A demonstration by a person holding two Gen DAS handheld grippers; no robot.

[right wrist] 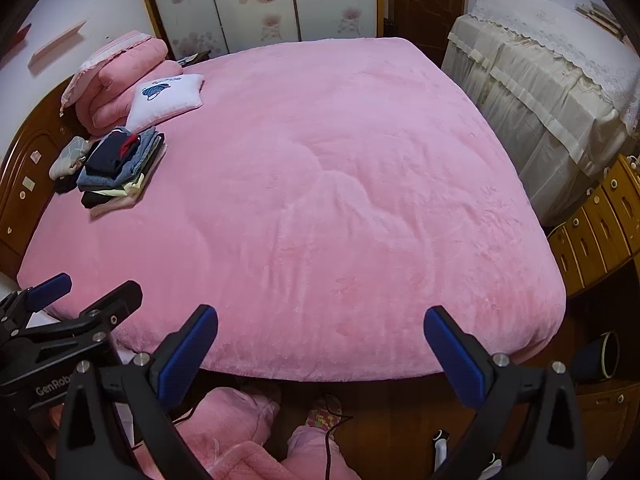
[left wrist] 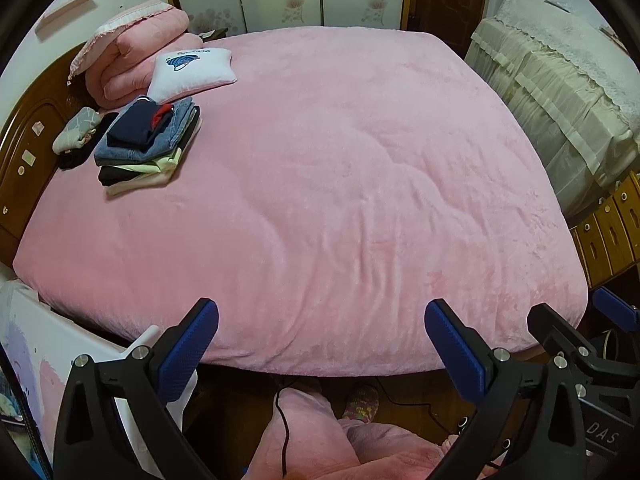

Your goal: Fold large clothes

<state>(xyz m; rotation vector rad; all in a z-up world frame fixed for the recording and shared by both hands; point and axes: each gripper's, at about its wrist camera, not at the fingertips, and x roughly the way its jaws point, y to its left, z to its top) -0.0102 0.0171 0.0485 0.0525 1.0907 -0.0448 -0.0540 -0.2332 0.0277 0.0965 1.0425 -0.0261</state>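
A stack of folded clothes (left wrist: 148, 140) (right wrist: 120, 168), dark blue on top over denim, pale yellow and black pieces, lies at the far left of the pink bed cover (left wrist: 340, 200) (right wrist: 320, 200). No unfolded garment shows on the bed. My left gripper (left wrist: 322, 320) (right wrist: 96, 286) hovers over the bed's near edge, open, with nothing between its blue pads. Just to its right, my right gripper (right wrist: 320, 328) (left wrist: 576, 312) is also open and empty. Below both are the person's pink-trousered legs (left wrist: 312, 432) (right wrist: 240, 420).
A folded pink quilt (left wrist: 136, 60) and a white pillow (left wrist: 192, 72) sit by the wooden headboard (left wrist: 24, 152), with a small grey garment (left wrist: 76, 128) beside the stack. Cloth-covered furniture (left wrist: 560, 92) and wooden drawers (left wrist: 608, 232) stand at the right. A black cable (left wrist: 284, 420) hangs near the legs.
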